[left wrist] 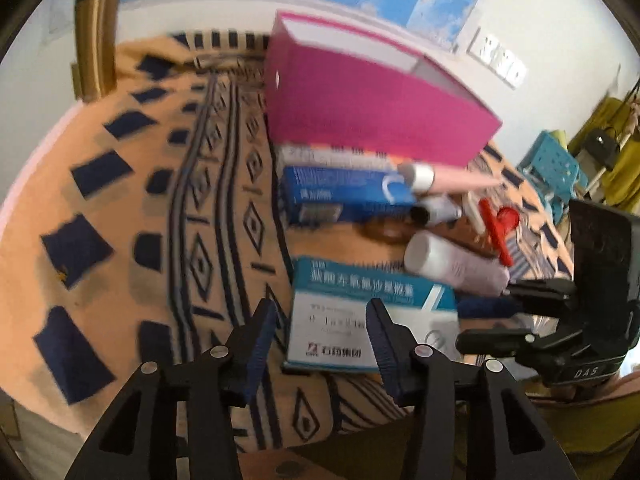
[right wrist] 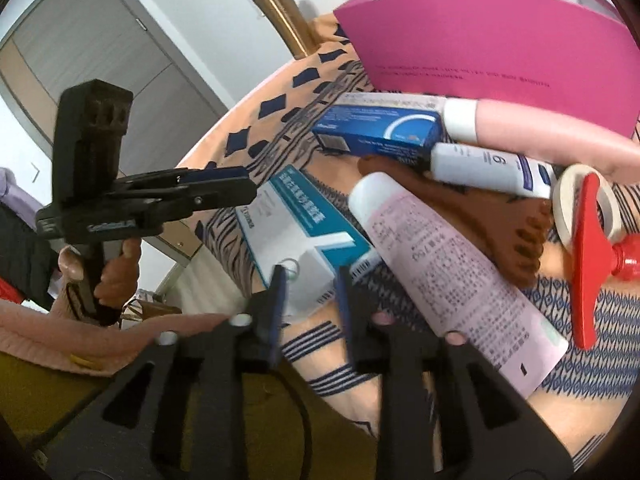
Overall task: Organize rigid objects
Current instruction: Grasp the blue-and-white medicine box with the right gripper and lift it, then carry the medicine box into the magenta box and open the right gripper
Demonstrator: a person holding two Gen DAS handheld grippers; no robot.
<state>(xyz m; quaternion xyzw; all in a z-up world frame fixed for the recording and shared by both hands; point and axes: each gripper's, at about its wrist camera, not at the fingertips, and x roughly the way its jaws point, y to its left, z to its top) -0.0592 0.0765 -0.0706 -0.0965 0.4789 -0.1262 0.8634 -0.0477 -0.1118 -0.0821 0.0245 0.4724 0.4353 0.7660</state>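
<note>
- Left gripper (left wrist: 322,320): jaws open, empty, above the near edge of the teal-and-white cardboard medicine box (left wrist: 372,316).
- Teal-and-white box: flat on the orange patterned cloth of the counter (left wrist: 120,200).
- Dark blue carton (left wrist: 344,194): behind it, before the upright magenta box (left wrist: 372,96).
- White-capped pale pink tube (right wrist: 452,276): lying just right of the teal box.
- Right gripper (right wrist: 310,284): jaws open, astride that box's corner, not clamping.
- Red plastic piece (right wrist: 588,256): far right.
</note>
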